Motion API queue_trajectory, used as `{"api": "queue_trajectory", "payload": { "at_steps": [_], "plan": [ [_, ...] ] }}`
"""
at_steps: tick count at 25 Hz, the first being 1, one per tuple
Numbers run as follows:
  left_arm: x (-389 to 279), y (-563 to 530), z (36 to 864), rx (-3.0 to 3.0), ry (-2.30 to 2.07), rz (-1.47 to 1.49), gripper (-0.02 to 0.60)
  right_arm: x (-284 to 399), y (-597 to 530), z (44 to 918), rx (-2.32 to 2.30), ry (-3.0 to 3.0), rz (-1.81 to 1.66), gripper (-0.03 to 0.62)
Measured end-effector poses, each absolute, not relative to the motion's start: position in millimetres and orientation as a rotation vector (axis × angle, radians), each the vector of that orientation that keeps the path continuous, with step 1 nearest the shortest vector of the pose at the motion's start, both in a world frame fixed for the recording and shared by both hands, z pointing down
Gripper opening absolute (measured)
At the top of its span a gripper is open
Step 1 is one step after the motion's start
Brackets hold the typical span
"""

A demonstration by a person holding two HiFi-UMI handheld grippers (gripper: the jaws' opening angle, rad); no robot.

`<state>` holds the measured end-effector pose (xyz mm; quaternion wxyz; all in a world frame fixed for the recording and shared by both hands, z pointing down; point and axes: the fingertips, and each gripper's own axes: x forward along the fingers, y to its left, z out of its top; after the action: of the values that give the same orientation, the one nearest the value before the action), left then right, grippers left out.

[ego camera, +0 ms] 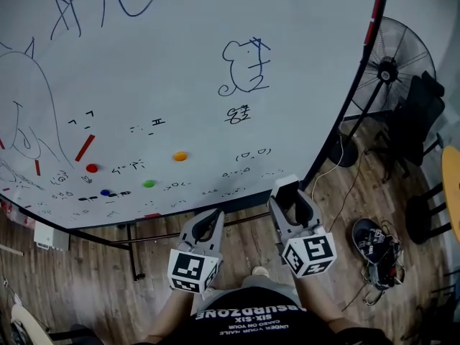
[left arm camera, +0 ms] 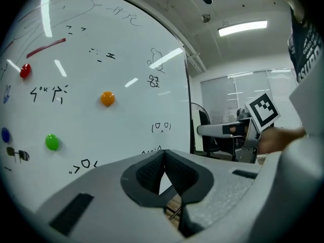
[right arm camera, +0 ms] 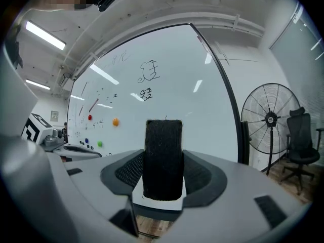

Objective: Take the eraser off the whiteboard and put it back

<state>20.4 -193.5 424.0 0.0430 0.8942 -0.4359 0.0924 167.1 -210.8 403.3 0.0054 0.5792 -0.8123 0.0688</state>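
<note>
The eraser [right arm camera: 163, 156], black felt on a white base, stands upright between the pads of my right gripper [right arm camera: 163, 173], which is shut on it. In the head view this gripper [ego camera: 290, 192] hovers just off the lower right edge of the whiteboard [ego camera: 180, 49], with the eraser [ego camera: 289, 190] apart from the board surface. My left gripper [ego camera: 213, 218] is lower and to the left, below the board's bottom edge. Its jaws meet at the tips with nothing between them, and it [left arm camera: 163, 158] faces the board's lower part.
Orange [ego camera: 180, 156], red [ego camera: 91, 168], green [ego camera: 148, 183] and blue [ego camera: 106, 192] magnets dot the scribbled board. A standing fan [ego camera: 392, 70] and a dark chair [ego camera: 420, 113] are to the right. A shoe and cables [ego camera: 377, 246] lie on the wooden floor.
</note>
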Motion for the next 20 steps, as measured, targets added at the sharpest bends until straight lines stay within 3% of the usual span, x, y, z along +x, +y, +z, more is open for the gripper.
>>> {"api": "queue_trajectory", "payload": {
  "at_steps": [20],
  "plan": [
    [73.7,-233.9,437.0,2.706,-1.344,0.249,0.006,219.0,-288.9,379.5,1.855,-2.518,0.047,0.227]
  ]
}}
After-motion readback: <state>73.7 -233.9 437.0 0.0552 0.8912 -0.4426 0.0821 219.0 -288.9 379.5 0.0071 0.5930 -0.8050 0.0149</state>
